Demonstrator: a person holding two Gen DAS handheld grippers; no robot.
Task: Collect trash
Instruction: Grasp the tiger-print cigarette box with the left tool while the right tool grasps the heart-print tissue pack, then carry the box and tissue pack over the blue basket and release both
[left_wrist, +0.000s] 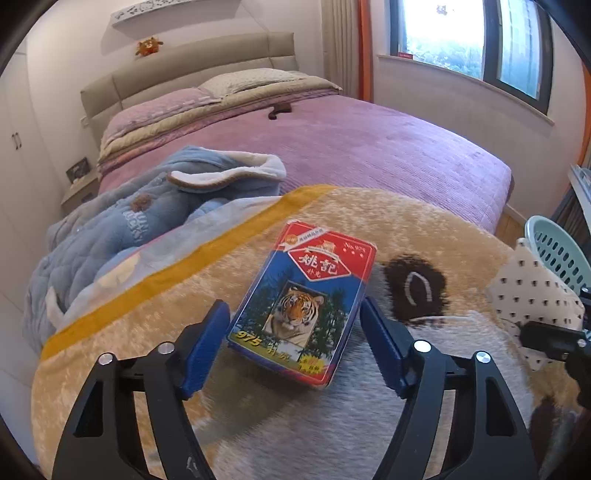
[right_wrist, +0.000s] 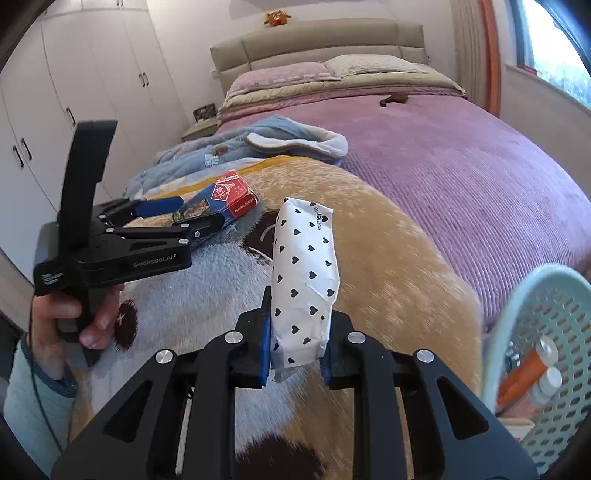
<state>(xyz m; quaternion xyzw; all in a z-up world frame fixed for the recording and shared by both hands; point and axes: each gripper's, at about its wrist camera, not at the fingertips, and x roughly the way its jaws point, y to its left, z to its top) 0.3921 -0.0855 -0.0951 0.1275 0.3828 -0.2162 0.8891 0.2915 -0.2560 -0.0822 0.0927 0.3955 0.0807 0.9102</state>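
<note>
A playing-card box (left_wrist: 301, 304) with a tiger picture lies on a plush tan and white blanket (left_wrist: 184, 295). My left gripper (left_wrist: 293, 321) is open, its blue pads on either side of the box's near end without closing on it. The box also shows in the right wrist view (right_wrist: 221, 201), between the left gripper's fingers (right_wrist: 166, 203). My right gripper (right_wrist: 295, 347) is shut on a white packet with black hearts (right_wrist: 304, 280) and holds it upright above the blanket. The packet also shows in the left wrist view (left_wrist: 532, 295). A mint perforated basket (right_wrist: 546, 354) stands at the right.
The basket holds an orange tube (right_wrist: 521, 373) and small white-capped items. A blue fleece garment (left_wrist: 140, 229) lies left of the blanket. The purple bedspread (left_wrist: 369, 147) stretches behind, with a small brown object (left_wrist: 279, 109) on it. Wardrobe doors (right_wrist: 55, 92) stand left.
</note>
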